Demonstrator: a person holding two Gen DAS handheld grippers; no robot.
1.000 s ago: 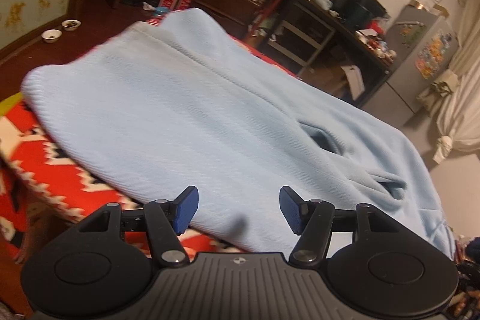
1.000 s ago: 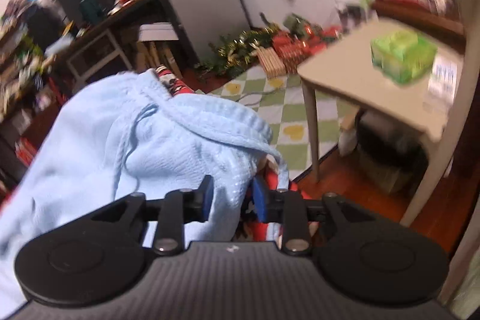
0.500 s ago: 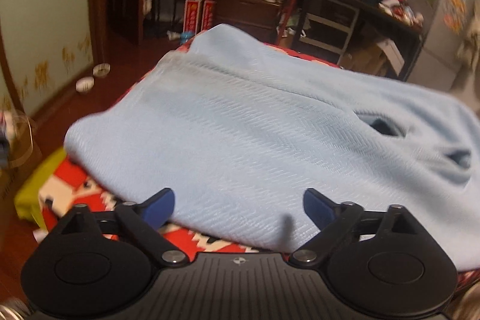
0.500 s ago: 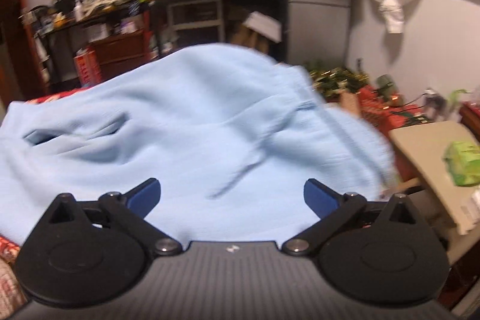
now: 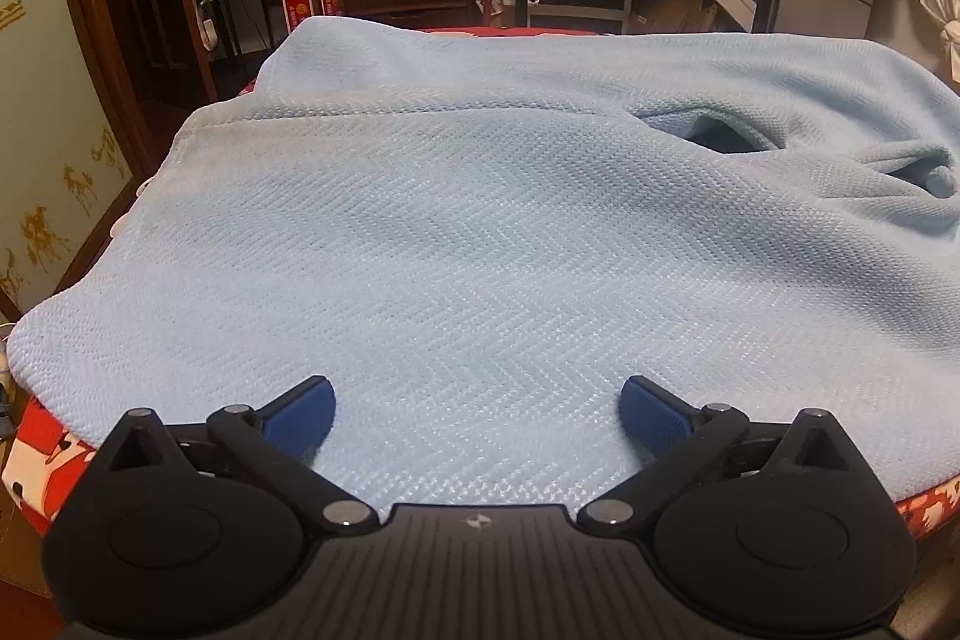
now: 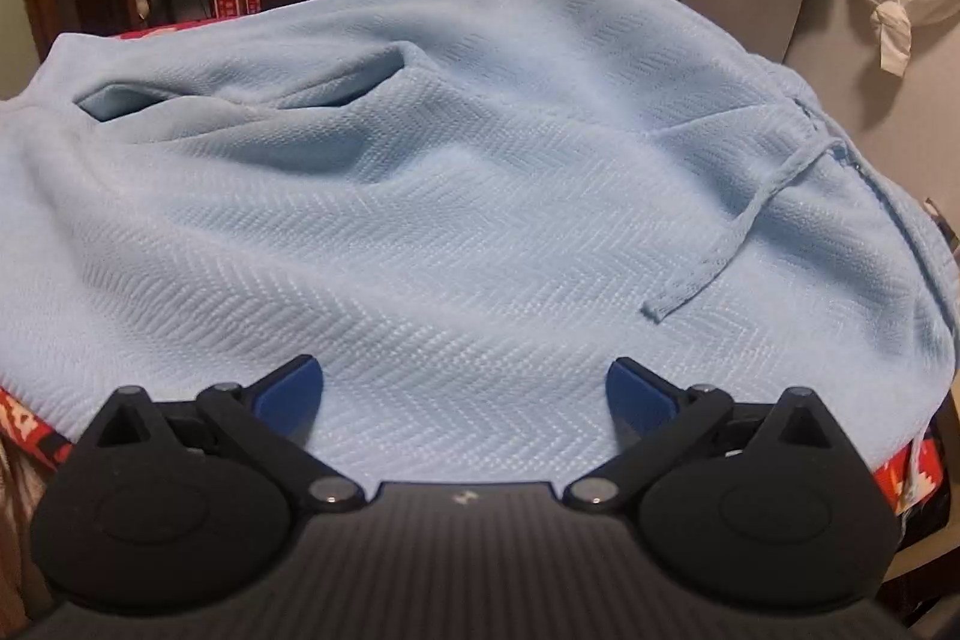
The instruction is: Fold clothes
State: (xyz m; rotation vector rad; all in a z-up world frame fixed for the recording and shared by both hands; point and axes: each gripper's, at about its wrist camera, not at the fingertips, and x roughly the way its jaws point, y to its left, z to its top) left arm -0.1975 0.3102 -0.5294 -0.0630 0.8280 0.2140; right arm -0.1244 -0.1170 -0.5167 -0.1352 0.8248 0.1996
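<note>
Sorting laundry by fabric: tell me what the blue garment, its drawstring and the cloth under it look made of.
Garment: soft matte knit, likely cotton or a fleece blend; a fine herringbone weave shows and it drapes in rounded folds.
Drawstring: flat strip of what looks like the same blue knit.
Cloth underneath: red and white printed textile; only its edge shows, so the fibre is unclear.

Both tools look alike: the left gripper (image 5: 477, 409) and the right gripper (image 6: 465, 391) are matte black plastic, each with a ribbed central body bearing a small pale emblem. Round discs sit at 8 and 4 o'clock of that body, silver pivot screws dot the black linkage arms, and the fingertips (image 5: 303, 409) wear blue pads (image 6: 639, 394).
</note>
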